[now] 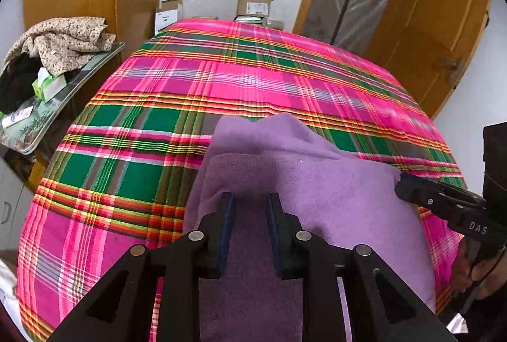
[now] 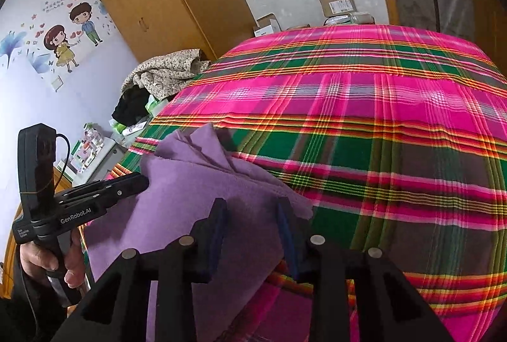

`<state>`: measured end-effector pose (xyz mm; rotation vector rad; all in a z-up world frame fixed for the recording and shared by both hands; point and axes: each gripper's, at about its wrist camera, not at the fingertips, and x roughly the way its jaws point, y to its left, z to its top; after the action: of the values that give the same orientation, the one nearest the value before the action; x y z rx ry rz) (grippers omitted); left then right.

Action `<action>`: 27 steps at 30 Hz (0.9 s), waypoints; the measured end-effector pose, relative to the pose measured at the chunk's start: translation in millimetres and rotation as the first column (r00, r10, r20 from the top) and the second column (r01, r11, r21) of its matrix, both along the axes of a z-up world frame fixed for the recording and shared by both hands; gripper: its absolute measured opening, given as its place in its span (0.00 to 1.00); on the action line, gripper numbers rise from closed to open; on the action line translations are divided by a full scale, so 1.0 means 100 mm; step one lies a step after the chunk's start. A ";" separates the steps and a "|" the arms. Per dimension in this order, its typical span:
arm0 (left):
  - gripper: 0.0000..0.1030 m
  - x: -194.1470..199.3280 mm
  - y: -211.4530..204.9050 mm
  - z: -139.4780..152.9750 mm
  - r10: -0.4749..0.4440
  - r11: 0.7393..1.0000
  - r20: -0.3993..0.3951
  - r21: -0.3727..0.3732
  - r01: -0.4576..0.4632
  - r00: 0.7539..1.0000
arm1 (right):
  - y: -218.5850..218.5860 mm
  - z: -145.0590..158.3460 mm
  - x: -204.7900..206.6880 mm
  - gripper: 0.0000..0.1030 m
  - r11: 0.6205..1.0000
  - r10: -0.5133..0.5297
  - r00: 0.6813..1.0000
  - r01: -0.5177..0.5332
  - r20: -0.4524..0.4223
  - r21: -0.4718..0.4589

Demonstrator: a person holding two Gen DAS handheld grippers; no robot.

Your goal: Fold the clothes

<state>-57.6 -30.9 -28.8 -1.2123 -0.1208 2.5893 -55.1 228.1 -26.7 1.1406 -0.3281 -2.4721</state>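
Left tongs (image 1: 250,199) sit w/ jaws apart, purple cloth (image 1: 285,183) under and between them, pads not pinching it. Right tongs (image 2: 252,205) also apart, cloth's edge lying loose between the fingers. Cloth is bunched on the plaid bedspread (image 1: 221,82) right in front of both tongs. Beyond, past the bed's far end, cardboard boxes (image 1: 253,4) by the wall.

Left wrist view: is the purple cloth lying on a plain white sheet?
No, the purple cloth lies on a pink-and-green plaid bedspread.
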 end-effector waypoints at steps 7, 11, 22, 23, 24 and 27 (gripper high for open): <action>0.27 0.02 0.05 0.00 0.011 1.000 -0.005 -0.017 -0.011 1.000 | 0.07 0.03 0.04 0.33 1.000 -0.008 1.000 0.008 0.019 -0.024; 0.39 0.05 0.03 0.00 0.014 1.000 0.001 0.009 -0.014 1.000 | 0.13 0.07 0.15 0.33 0.998 -0.014 0.999 0.016 0.029 -0.057; 0.44 0.14 0.13 -0.01 0.013 0.998 -0.027 -0.059 -0.015 1.000 | 0.18 0.01 0.43 0.33 0.995 0.011 0.999 -0.006 0.051 -0.096; 0.44 0.14 0.12 -0.01 0.013 0.999 -0.027 -0.053 -0.014 1.000 | 0.19 0.01 0.45 0.33 0.995 0.011 0.999 -0.006 0.052 -0.100; 0.44 0.14 0.11 -0.01 0.011 0.999 -0.026 -0.048 -0.012 1.000 | 0.20 0.00 0.45 0.33 0.994 0.013 0.998 -0.007 0.055 -0.105; 0.45 0.16 0.06 0.02 0.003 1.000 -0.018 -0.015 -0.003 1.000 | 0.22 -0.01 0.47 0.33 0.993 0.022 0.998 -0.014 0.062 -0.119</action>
<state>-41.6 -25.1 -26.7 -1.1950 -0.1004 2.6071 -7.7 250.1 -27.4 1.1683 -0.4744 -2.3703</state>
